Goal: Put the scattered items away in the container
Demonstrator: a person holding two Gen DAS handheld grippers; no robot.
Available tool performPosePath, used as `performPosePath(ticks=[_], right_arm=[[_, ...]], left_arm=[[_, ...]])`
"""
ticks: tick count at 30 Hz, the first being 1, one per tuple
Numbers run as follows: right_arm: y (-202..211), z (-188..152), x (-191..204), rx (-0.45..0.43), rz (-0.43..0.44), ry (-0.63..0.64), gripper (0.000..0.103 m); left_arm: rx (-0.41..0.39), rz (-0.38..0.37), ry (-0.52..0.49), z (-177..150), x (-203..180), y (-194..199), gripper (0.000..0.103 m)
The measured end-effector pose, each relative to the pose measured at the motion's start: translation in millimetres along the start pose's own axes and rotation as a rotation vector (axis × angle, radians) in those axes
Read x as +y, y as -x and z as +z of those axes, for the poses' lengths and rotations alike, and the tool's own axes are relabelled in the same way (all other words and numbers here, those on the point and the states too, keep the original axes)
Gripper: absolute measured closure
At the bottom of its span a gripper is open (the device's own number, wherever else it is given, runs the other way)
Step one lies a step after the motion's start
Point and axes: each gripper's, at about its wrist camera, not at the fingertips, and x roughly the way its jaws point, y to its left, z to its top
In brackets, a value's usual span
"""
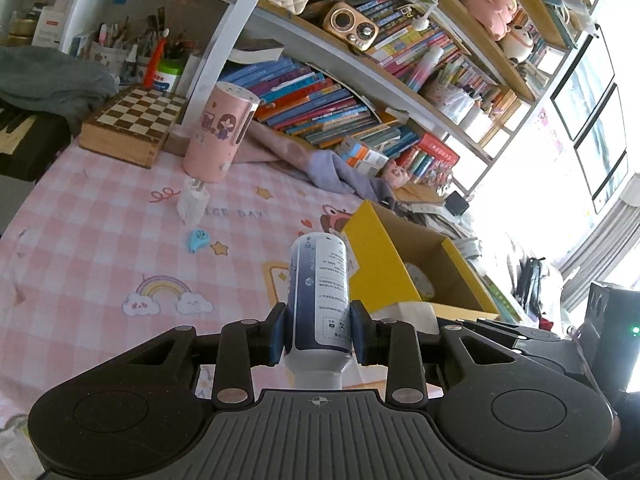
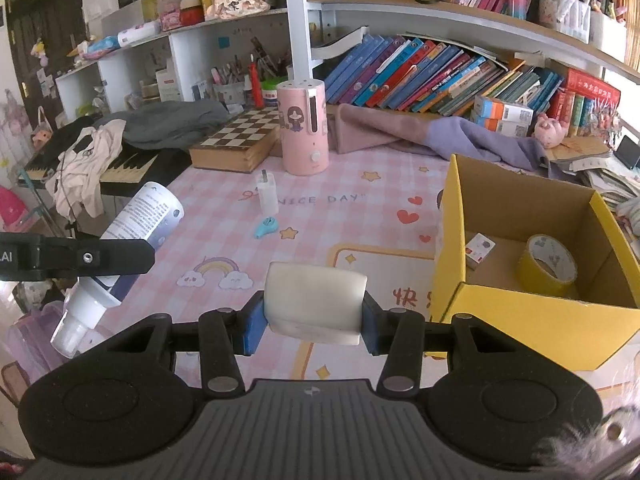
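Yellow cardboard box (image 2: pixel 520 312) sits at the bench's right edge, holding a tape roll (image 2: pixel 546 266) and a small card (image 2: pixel 480 249). Left tongs (image 1: pixel 319 334) clamp a blue-white bottle (image 1: pixel 320 292) near its neck, cap toward the wrist, long axis running forward along the fingers, base toward the box. Right tongs (image 2: pixel 314 320) pinch a white soap-like block (image 2: pixel 316 300) across its width. Both likely carried for dropping in. Charger plug (image 2: pixel 267 196) and blue trinket (image 2: pixel 265 227) remain mid-bench.
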Motion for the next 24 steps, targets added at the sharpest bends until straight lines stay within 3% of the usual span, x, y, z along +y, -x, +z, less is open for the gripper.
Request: performPosePath(ticks=[24], right_arm=[[50.3,-64.2,-14.8,0.031,-0.125,-0.096,0.059]], left_arm=[[0.090,-0.094,-0.027,-35.3,-24.8,-0.9,0.072]])
